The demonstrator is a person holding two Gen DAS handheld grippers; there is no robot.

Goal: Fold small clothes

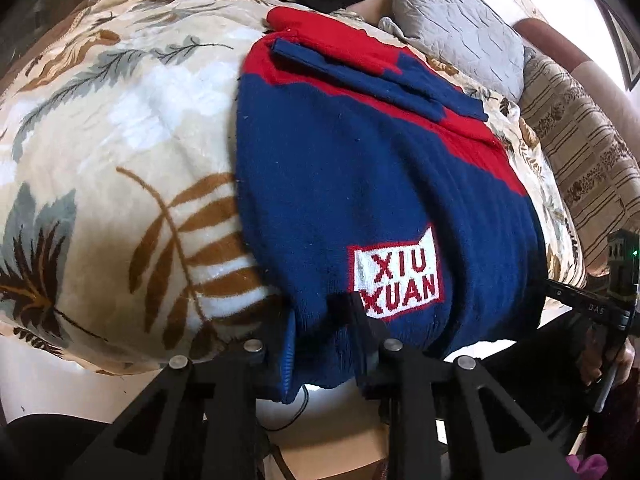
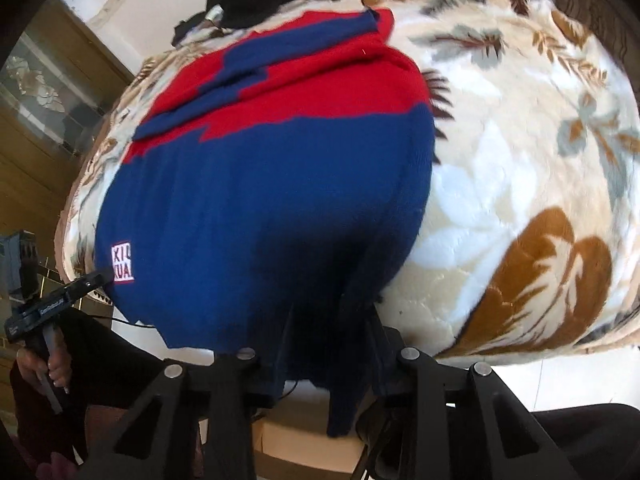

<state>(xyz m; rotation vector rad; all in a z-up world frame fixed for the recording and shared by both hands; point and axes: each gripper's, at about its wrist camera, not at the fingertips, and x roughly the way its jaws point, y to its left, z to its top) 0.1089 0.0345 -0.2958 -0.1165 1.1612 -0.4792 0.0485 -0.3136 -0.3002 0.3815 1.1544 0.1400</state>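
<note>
Where the near hem of the sweater (image 1: 372,184) hangs over the bed's edge, both claws are set on it: left claw (image 1: 324,320), jaws narrowed with the blue knit bunched between them, the right-hand finger (image 1: 360,312) pressing the cloth just below the white patch (image 1: 396,280) lettered XIU XUAN; right claw (image 2: 328,328), jaws likewise narrowed, a fold of dark blue hem gathered between them and trailing down past the linkages. Sweater: knitted, navy over the lower body, red across the upper part, both sleeves folded inward over the chest, their blue cuffs crossing the red; lying flat on the bed with only the hem hanging off the near edge. Blanket (image 1: 132,160): fleece, cream ground, brown and grey leaf print, directly beneath the sweater. Grey quilted pillow (image 1: 456,28): at the far end of the bed, beyond the sweater's collar. Striped patterned cushion (image 1: 580,140): to the right of the blanket in the left wrist view. Person's hand (image 2: 52,364): gripping the left claw's handle, seen from the right wrist view.
</note>
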